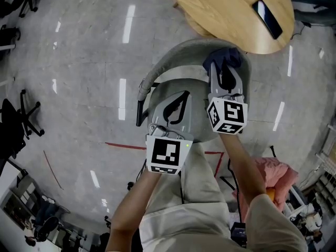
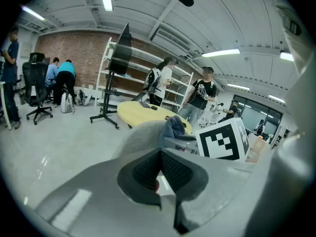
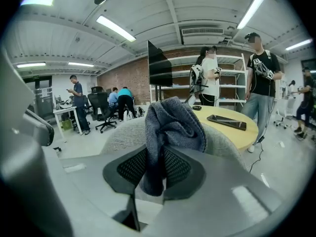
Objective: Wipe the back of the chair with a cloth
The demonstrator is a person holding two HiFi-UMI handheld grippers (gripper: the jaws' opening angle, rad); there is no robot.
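From above, the grey chair's curved back (image 1: 181,50) lies just short of a round table. A dark blue-grey cloth (image 1: 223,59) is bunched on the back's top edge at the right, and my right gripper (image 1: 226,71) is shut on it. In the right gripper view the cloth (image 3: 170,122) hangs between the pads in front of the chair back (image 3: 123,132). My left gripper (image 1: 180,100) hovers over the seat (image 1: 199,119), shut with nothing in it. The left gripper view has its closed jaws (image 2: 159,154) facing the chair back (image 2: 143,135) and the cloth (image 2: 174,125).
A round wooden table (image 1: 231,9) with a phone (image 1: 268,17) on it stands right behind the chair. The chair's armrest (image 1: 144,85) juts left. A pink bundle (image 1: 270,175) sits at lower right. Office chairs (image 1: 21,114) stand far left. People (image 3: 261,78) stand beyond the table.
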